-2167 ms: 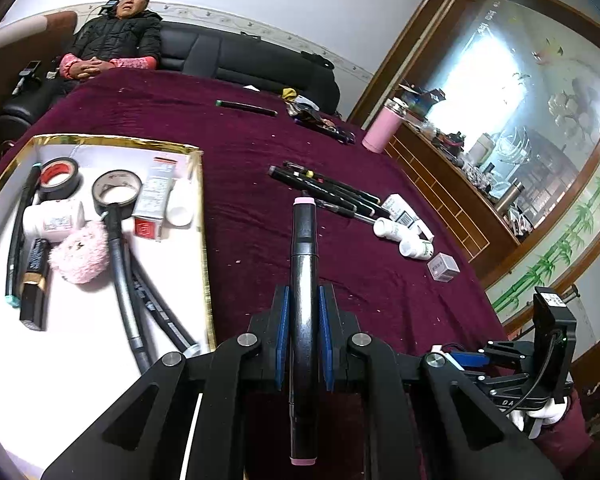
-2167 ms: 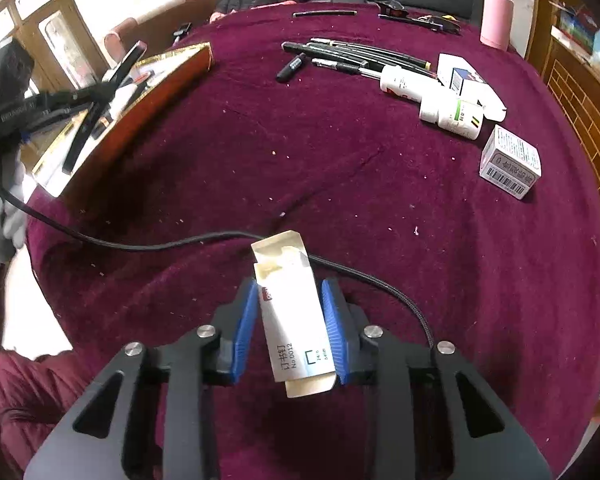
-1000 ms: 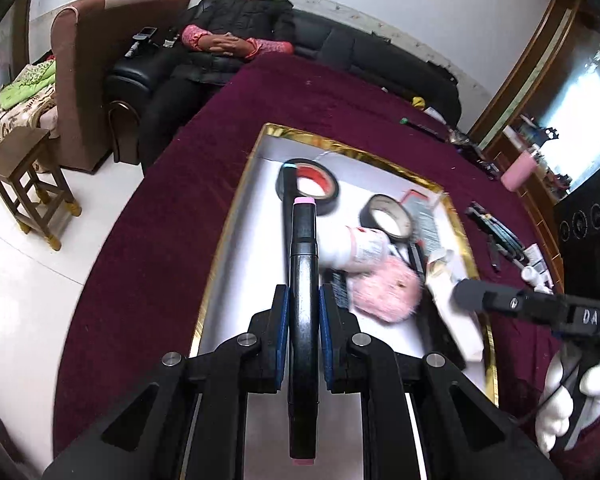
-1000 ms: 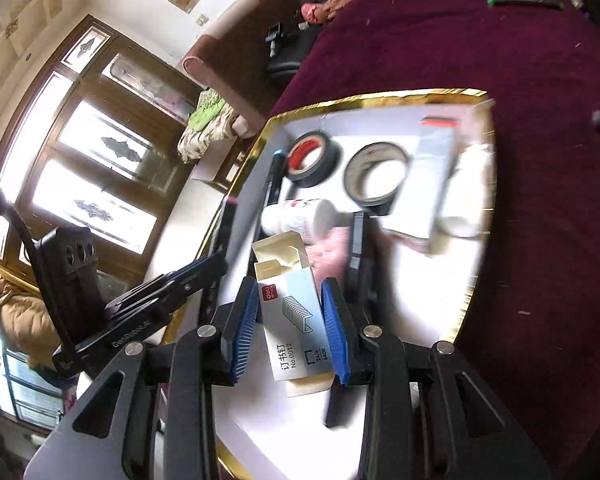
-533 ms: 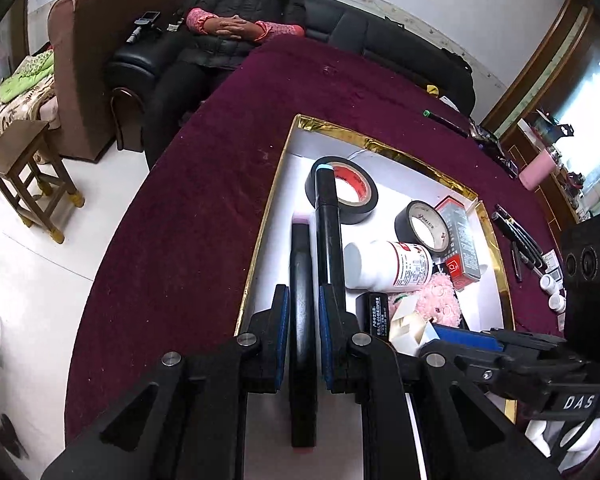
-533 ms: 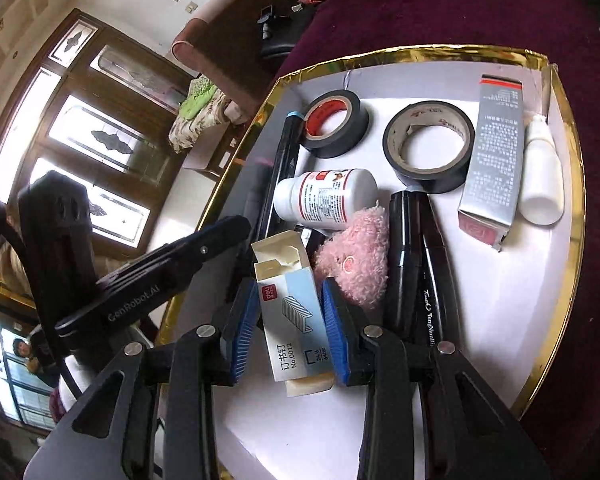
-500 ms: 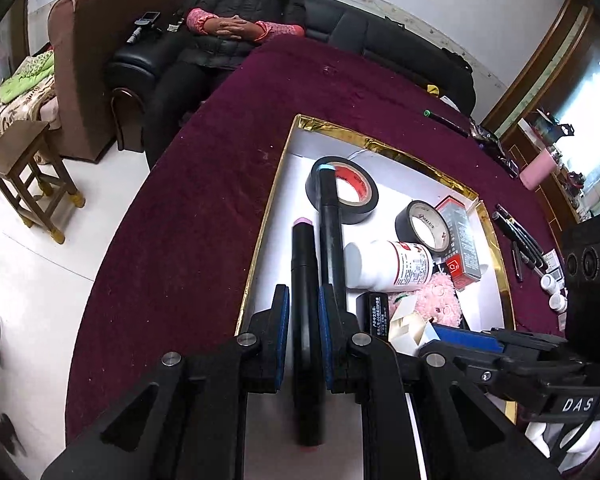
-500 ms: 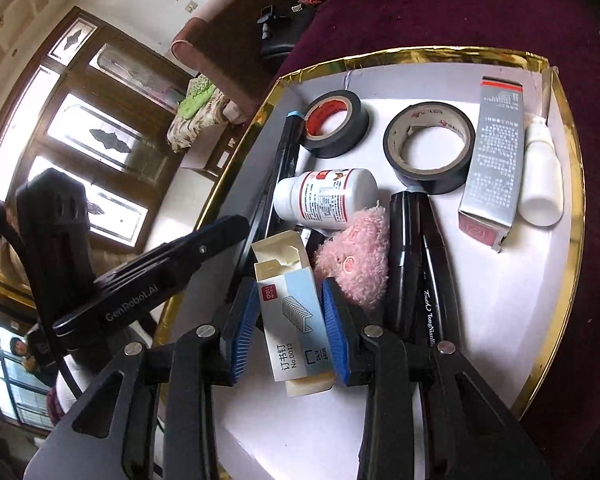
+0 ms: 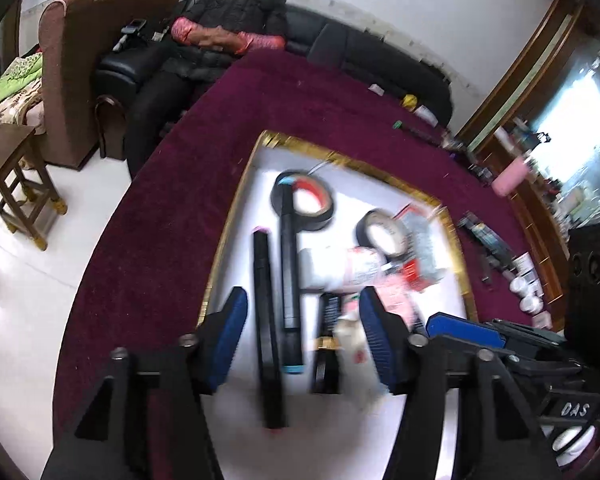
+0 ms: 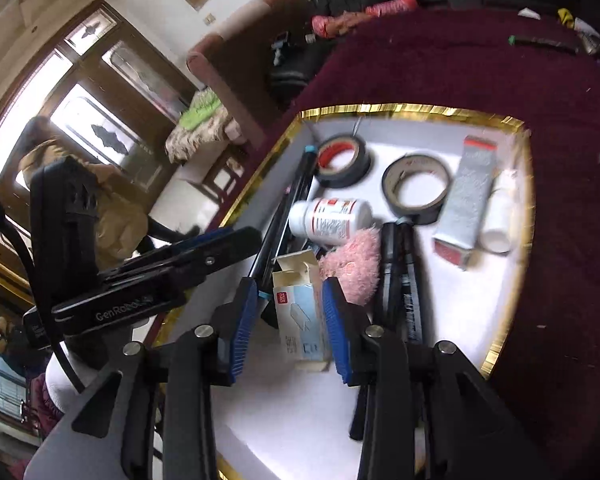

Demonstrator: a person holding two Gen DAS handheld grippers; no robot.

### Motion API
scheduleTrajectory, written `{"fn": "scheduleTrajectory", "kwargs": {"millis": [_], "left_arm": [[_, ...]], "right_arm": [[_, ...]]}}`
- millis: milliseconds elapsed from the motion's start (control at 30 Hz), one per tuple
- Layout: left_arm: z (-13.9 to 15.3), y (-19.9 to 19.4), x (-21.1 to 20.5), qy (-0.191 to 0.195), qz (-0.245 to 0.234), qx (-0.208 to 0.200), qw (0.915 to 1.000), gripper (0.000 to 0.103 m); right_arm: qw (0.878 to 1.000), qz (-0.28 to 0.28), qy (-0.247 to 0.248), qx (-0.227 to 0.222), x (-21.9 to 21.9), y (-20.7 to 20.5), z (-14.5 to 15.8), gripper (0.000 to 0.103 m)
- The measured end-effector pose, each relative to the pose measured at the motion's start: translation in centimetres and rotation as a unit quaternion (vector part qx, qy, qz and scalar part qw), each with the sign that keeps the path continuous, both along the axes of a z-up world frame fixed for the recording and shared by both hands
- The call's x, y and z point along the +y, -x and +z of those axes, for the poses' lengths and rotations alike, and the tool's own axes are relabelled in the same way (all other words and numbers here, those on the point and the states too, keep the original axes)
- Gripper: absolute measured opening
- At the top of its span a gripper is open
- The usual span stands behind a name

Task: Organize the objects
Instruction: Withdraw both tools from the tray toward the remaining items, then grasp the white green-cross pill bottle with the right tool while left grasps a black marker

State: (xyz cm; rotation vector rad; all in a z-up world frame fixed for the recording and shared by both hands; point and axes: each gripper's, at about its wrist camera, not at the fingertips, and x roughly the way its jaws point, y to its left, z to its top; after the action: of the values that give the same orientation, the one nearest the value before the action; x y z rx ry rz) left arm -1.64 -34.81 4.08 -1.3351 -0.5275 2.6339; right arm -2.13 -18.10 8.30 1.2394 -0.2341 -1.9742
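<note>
My left gripper (image 9: 302,308) hangs over the near left part of the white, gold-rimmed tray (image 9: 236,208). Its jaws are opening, and the pink-tipped black marker (image 9: 266,320) lies loose in the tray between them, beside a blue-tipped black marker (image 9: 290,280). My right gripper (image 10: 290,288) is over the same tray (image 10: 400,109). Its jaws are opening too. The blue-and-white staple box (image 10: 300,312) sits between them, with a gap at the left pad.
The tray also holds a red-core tape roll (image 10: 342,162), a second tape roll (image 10: 416,188), a white bottle (image 10: 332,220), a pink plush (image 10: 356,268), black markers (image 10: 400,280) and a grey carton (image 10: 466,200). A person (image 9: 220,40) sits on the sofa behind the maroon table.
The left jaws have spread and let go of the pink-tipped marker, which now lies in the tray. The right jaws have widened around the staple box.
</note>
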Motion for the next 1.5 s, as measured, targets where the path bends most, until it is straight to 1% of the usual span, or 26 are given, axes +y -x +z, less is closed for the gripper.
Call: {"fn": "scheduleTrajectory", "kwargs": {"millis": [67, 100, 133, 167, 200, 233, 267, 333, 400, 433, 467, 533, 667, 733, 800, 867, 933, 1033, 1100, 1167, 1200, 1267, 1300, 1367, 1433, 1500], "left_arm": [[1.4, -1.0, 0.7, -0.033, -0.010, 0.026, 0.9991, 0.062], [2.0, -1.3, 0.9, -0.045, -0.015, 0.035, 0.9982, 0.068], [2.6, -1.8, 1.4, -0.066, -0.025, 0.050, 0.9962, 0.079], [3.4, -2.3, 2.2, -0.089, -0.039, 0.069, 0.9929, 0.084], [4.0, -2.6, 2.9, -0.104, -0.047, 0.083, 0.9900, 0.094], [4.6, -3.2, 4.0, -0.123, -0.056, 0.100, 0.9856, 0.100], [5.1, -3.5, 4.9, -0.137, -0.065, 0.112, 0.9820, 0.101], [5.7, -3.8, 6.7, -0.159, -0.083, 0.121, 0.9762, 0.101], [5.9, -3.7, 9.2, -0.164, -0.102, 0.114, 0.9744, 0.101], [5.9, -3.7, 10.6, -0.160, -0.112, 0.111, 0.9744, 0.101], [5.7, -3.7, 12.4, -0.147, -0.123, 0.102, 0.9762, 0.101], [5.0, -3.6, 15.7, -0.124, -0.144, 0.084, 0.9783, 0.101], [3.2, -3.4, 20.7, -0.107, -0.179, 0.047, 0.9769, 0.101], [2.4, -3.2, 23.0, -0.089, -0.195, 0.034, 0.9762, 0.101], [2.0, -3.3, 24.5, -0.075, -0.199, 0.023, 0.9768, 0.101], [1.4, -3.2, 25.8, -0.073, -0.202, 0.010, 0.9767, 0.101], [0.7, -2.9, 26.5, -0.068, -0.195, 0.003, 0.9784, 0.101], [-0.3, -2.6, 26.9, -0.050, -0.183, -0.002, 0.9819, 0.101], [-1.2, -2.3, 27.8, -0.019, -0.176, -0.005, 0.9841, 0.101], [-1.9, -2.4, 28.5, 0.015, -0.175, -0.003, 0.9844, 0.101], [-2.3, -2.4, 28.8, 0.025, -0.176, -0.004, 0.9840, 0.101], [-3.2, -2.3, 29.2, 0.029, -0.183, -0.012, 0.9825, 0.101], [-3.7, -2.2, 29.3, 0.025, -0.185, -0.018, 0.9823, 0.101], [-4.0, -2.4, 29.4, 0.035, -0.187, -0.011, 0.9817, 0.101], [-4.1, -2.6, 29.7, 0.049, -0.193, -0.005, 0.9800, 0.101], [-4.2, -3.0, 29.9, 0.060, -0.195, 0.007, 0.9789, 0.101]], "right_arm": [[1.000, -0.013, 0.010, 0.016, 1.8, -0.6, 1.0, 0.045], [0.999, -0.022, 0.016, 0.026, 2.9, -1.1, 1.4, 0.046], [0.999, -0.031, 0.024, 0.036, 3.9, -1.4, 1.9, 0.046], [0.998, -0.042, 0.032, 0.042, 5.2, -1.7, 2.3, 0.047], [0.996, -0.058, 0.043, 0.045, 7.0, -2.0, 2.6, 0.049], [0.995, -0.074, 0.055, 0.048, 9.0, -2.4, 2.7, 0.051], [0.993, -0.088, 0.062, 0.050, 10.6, -2.7, 2.8, 0.053], [0.990, -0.119, 0.059, 0.055, 13.9, -3.2, 2.7, 0.054], [0.984, -0.158, 0.060, 0.054, 18.3, -3.8, 2.2, 0.054], [0.981, -0.176, 0.062, 0.052, 20.2, -4.1, 2.0, 0.054], [0.976, -0.201, 0.066, 0.049, 22.7, -4.5, 1.7, 0.054], [0.968, -0.237, 0.072, 0.044, 26.2, -4.8, 1.4, 0.055], [0.949, -0.301, 0.080, 0.035, 33.0, -6.6, 0.8, 0.058], [0.944, -0.317, 0.082, 0.029, 35.0, -7.3, 0.2, 0.059], [0.941, -0.326, 0.085, 0.026, 35.9, -7.8, -0.2, 0.059], [0.939, -0.331, 0.094, 0.024, 37.1, -8.0, -0.6, 0.059], [0.936, -0.335, 0.101, 0.022, 38.0, -7.5, -0.8, 0.059], [0.939, -0.328, 0.099, 0.027, 39.1, -5.9, -0.7, 0.059], [0.942, -0.319, 0.104, 0.021, 39.4, -3.7, -0.8, 0.059], [0.944, -0.318, 0.089, 0.018, 39.6, -1.4, -1.0, 0.059], [0.943, -0.321, 0.081, 0.017, 39.7, -0.4, -1.1, 0.059], [0.943, -0.327, 0.056, 0.020, 39.6, 1.3, -1.4, 0.059], [0.941, -0.336, 0.029, 0.025, 39.5, 2.1, -1.6, 0.059], [0.941, -0.337, -0.011, 0.020, 39.0, 3.1, -2.2, 0.060], [0.945, -0.327, -0.011, 0.012, 38.6, 3.2, -2.8, 0.061], [0.955, -0.297, 0.001, 0.016, 37.7, 2.5, -2.9, 0.061]]}}
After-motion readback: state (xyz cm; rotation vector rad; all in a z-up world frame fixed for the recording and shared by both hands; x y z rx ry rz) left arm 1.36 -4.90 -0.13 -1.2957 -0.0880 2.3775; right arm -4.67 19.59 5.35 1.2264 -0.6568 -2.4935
